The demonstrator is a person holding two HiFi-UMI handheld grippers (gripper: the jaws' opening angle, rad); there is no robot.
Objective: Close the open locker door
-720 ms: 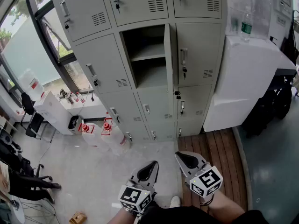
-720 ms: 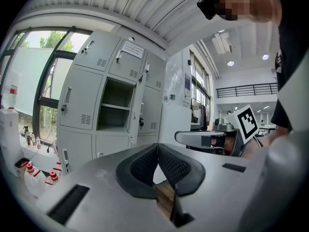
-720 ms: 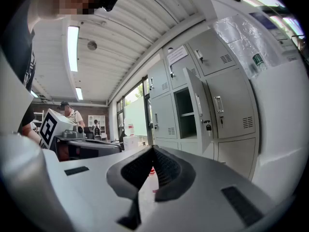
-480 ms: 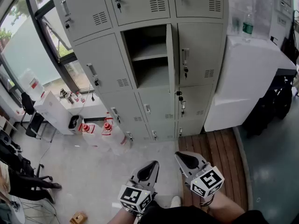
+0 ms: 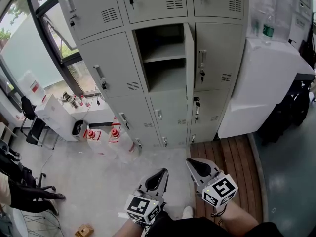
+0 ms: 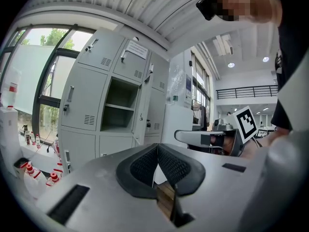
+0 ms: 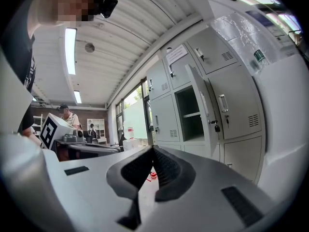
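The left gripper is low in the head view, over the grey floor. Its own view shows the left gripper with jaws together at the tips and nothing between them. The right gripper is just beside it, at the edge of the wooden floor strip. Its own view shows the right gripper fully closed and empty. Both grippers are well apart from the lockers.

Red-capped bottles stand on the floor at the foot of the locker bank's left end. The locker bank fills the upper part of the head view. One compartment in the middle column is open, with a bare shelf inside. The open locker door is hinged on the compartment's right edge and stands out from the bank, edge-on to the head camera. The same door appears in the left gripper view and in the right gripper view. A white cabinet stands against the bank's right end, with a bottle on top.
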